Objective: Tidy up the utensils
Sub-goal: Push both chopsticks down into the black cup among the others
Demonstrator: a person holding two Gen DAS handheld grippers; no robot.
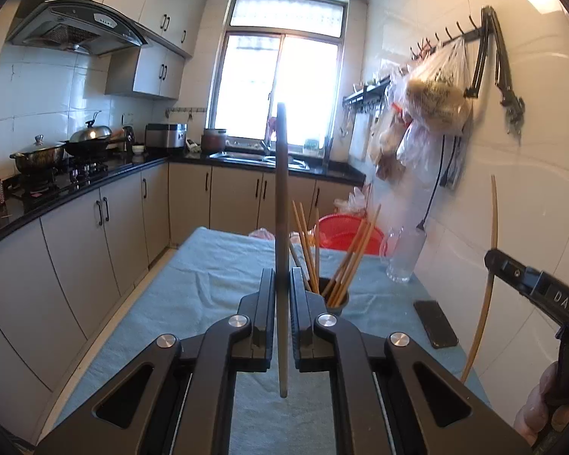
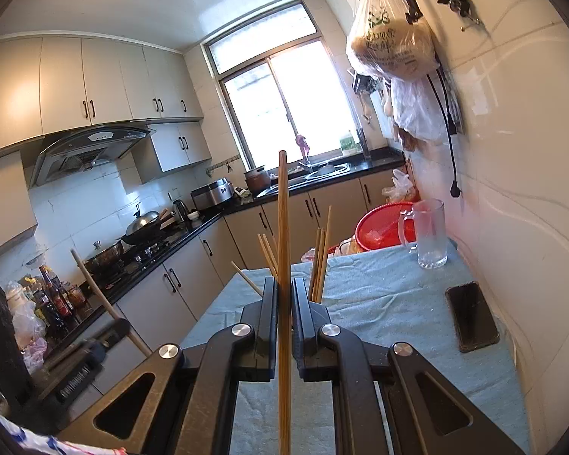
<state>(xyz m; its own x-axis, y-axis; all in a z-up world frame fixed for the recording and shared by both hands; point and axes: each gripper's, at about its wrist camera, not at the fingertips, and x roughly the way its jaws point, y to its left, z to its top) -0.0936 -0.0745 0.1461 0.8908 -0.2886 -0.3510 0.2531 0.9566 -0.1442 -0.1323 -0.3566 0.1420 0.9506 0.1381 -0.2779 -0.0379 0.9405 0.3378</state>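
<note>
My left gripper (image 1: 283, 284) is shut on a greyish-brown chopstick (image 1: 281, 204) that stands upright between its fingers. My right gripper (image 2: 284, 295) is shut on a light bamboo chopstick (image 2: 283, 227), also upright. A dark cup (image 1: 337, 297) holding several bamboo chopsticks (image 1: 345, 258) stands on the blue cloth (image 1: 193, 284) just beyond the left gripper and slightly right. In the right wrist view the cup's chopsticks (image 2: 318, 261) stick up behind my fingers; the cup itself is hidden. The right gripper also shows at the right edge of the left wrist view (image 1: 491, 261), and the left gripper at the lower left of the right wrist view (image 2: 113, 326).
A black phone (image 1: 435, 323) lies on the cloth at the right. A glass mug (image 2: 428, 235) stands near the tiled wall. A red basket (image 2: 383, 227) sits beyond the table's far end. Plastic bags (image 1: 432, 98) hang from wall hooks. Counters with a stove run along the left.
</note>
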